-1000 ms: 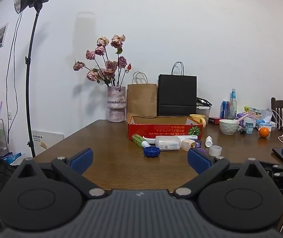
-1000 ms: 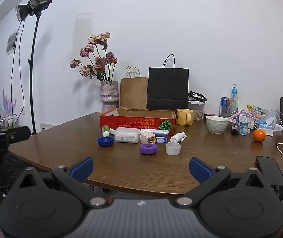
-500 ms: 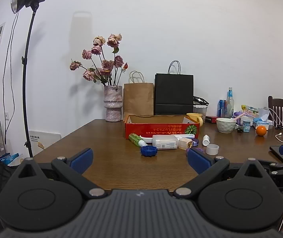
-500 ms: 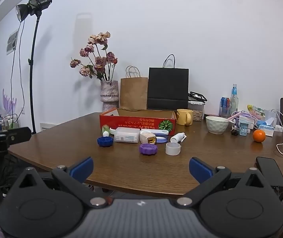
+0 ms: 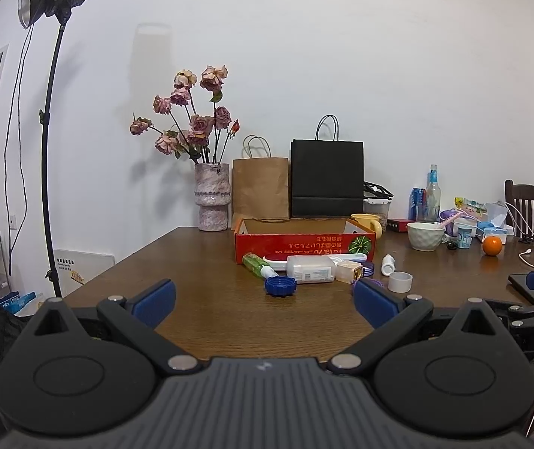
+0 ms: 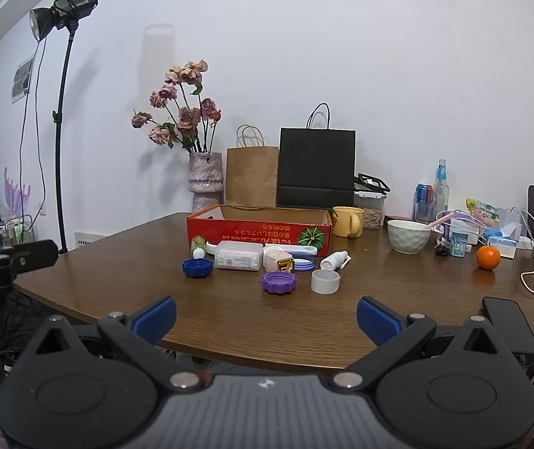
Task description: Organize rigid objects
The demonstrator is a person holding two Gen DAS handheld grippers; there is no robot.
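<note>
**Both grippers wait at the table edge, nothing picked up**

The left gripper (image 5: 263,299) and the right gripper (image 6: 265,316) hang at the near edge of the table (image 6: 117,262), each with its jaws spread wide and nothing between them. The loose items lie in a cluster just in front of the red box (image 6: 259,230), well apart from both grippers: a blue cap (image 6: 197,267), a purple cap (image 6: 279,281), a white cup (image 6: 325,281), a clear case (image 6: 239,255), a small cube (image 6: 278,262), a green bottle (image 6: 198,245) and a white bottle (image 6: 334,260), both lying on their sides.

The step in hand looks like the first reach. The open box seems the likely place for the items. A sensible start is a cap or the cup, since each stands free at the front of the cluster; come down over it with the fingers either side of the rim and close gently, as these hard, light pieces may skid on the wood. The bottles may roll if nudged.

The box front carries upside-down East Asian print beside a green pumpkin picture; I cannot read it. The case label is too small. The far gripper bodies show "DAS" and "ot.AI".
</note>
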